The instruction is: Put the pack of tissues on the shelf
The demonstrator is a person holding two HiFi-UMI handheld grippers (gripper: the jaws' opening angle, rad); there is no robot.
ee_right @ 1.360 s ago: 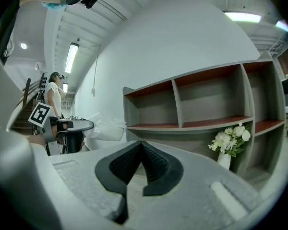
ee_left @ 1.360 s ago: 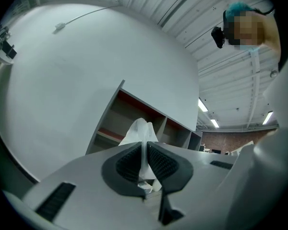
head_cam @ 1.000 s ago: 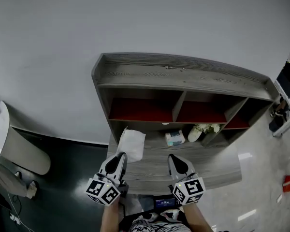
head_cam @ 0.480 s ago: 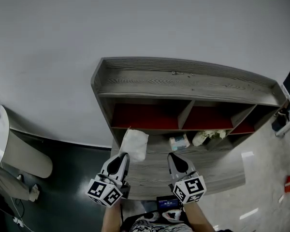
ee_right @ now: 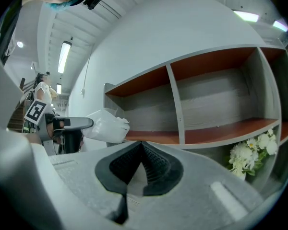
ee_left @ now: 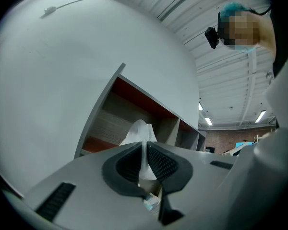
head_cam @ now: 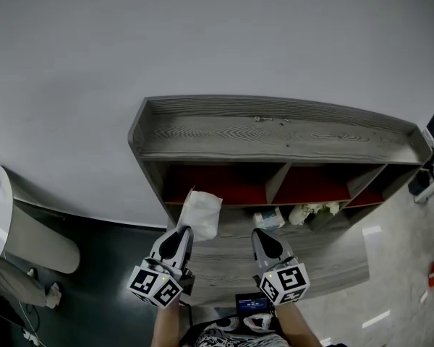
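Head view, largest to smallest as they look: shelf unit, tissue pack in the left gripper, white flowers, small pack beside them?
1. shelf unit
2. tissue pack, though it is nearer the camera, which flatters it
3. white flowers
4. small pack, close to the flowers

Top board of the shelf (head_cam: 275, 130) is basically wide open, just a tiny speck (head_cam: 258, 118) near the back wall. The left red-floored cubby (head_cam: 220, 188) and the middle cubby (head_cam: 315, 188) are both empty, split by an upright divider (head_cam: 277, 183). The row below is tighter: a small blue-white pack (head_cam: 266, 217) and a bunch of white flowers (head_cam: 312, 210) sit side by side. The pack of tissues (head_cam: 200, 214) in the left tongs (head_cam: 181, 232) hangs in front of the shelf's left end.
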